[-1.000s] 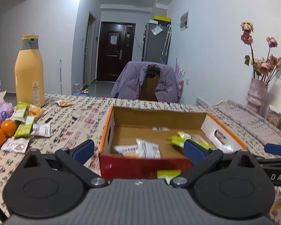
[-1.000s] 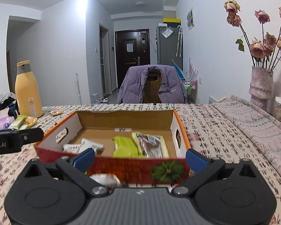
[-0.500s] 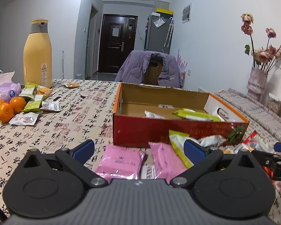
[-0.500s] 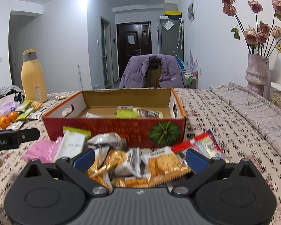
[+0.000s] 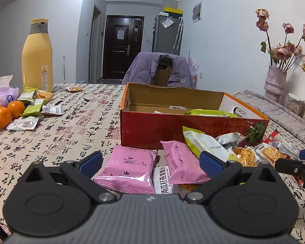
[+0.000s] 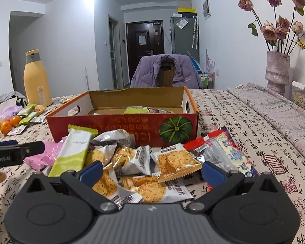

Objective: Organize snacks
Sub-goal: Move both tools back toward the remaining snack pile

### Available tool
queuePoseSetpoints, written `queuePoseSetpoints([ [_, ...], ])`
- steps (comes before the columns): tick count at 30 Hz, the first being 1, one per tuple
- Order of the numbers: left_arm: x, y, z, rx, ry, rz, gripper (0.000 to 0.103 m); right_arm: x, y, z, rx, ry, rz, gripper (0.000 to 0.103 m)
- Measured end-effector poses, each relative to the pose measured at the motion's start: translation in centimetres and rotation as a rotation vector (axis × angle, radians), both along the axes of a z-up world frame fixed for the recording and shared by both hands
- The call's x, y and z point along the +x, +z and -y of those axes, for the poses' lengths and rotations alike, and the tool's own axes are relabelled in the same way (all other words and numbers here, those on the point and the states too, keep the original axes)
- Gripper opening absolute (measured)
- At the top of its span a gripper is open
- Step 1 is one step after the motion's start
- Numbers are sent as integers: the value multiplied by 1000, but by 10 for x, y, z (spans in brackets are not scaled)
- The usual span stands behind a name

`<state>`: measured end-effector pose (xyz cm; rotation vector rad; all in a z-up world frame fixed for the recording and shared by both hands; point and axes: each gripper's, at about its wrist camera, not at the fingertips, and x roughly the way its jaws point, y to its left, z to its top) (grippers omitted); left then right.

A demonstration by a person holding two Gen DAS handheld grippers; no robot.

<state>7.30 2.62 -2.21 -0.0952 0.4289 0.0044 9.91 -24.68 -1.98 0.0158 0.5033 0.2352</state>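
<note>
1. Left gripper (image 5: 151, 161): jaws spread wide, nothing held. It sits low over the worktop (image 5: 57, 140), with the blue pads either side of two pink packets.
2. Between its jaws: the square pink packet (image 5: 126, 169) lies flat on the left, the second pink packet (image 5: 183, 165) is tilted on the right, and a white sachet (image 5: 162, 180) with printed characters sits between them, partly under both.
3. Right gripper (image 6: 151, 171): jaws also wide, empty. It hangs over the snack pile (image 6: 140, 162); whether the pads touch any wrapper I can't tell.
4. The pile holds several cracker packs (image 6: 175, 162) with clear fronts, a silver wrapper (image 6: 113, 138), a green-and-white bar (image 6: 74, 152) leaning on the left edge, and a red-and-blue pack (image 6: 223, 152) on the right.
5. Cardboard box (image 6: 122, 130): open top, red front with a pumpkin print, standing just behind the pile. A few packets are already inside, including a green one (image 5: 210, 112) near the right end.
6. Far left of the worktop: a second loose group of green bars (image 5: 31, 101) and white sachets beside three oranges (image 5: 7, 111), a lilac bag (image 5: 4, 95) and a tall yellow bottle (image 5: 37, 56).
7. Background: a chair with a purple jacket (image 6: 165, 71) behind the box, and a vase of dried roses (image 6: 277, 69) at right.
</note>
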Motion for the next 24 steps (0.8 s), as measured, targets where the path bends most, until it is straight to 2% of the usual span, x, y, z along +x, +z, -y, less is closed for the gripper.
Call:
queuePoseSetpoints([
  [8,-1,-2,-1,-15,-5,1,103,7,-8,-6,-17,15,-42,103],
  [13,-1,-2,-2,-25,-7,1,103,15,-12,0,-16,-36,-77,103],
  [19,-1,-2,-4,-35,-8,1,103,24,-15,6,-13,-35,-119,96],
  [24,-1,-3,-4,-39,-8,0,103,33,-14,11,-10,-36,-140,86],
])
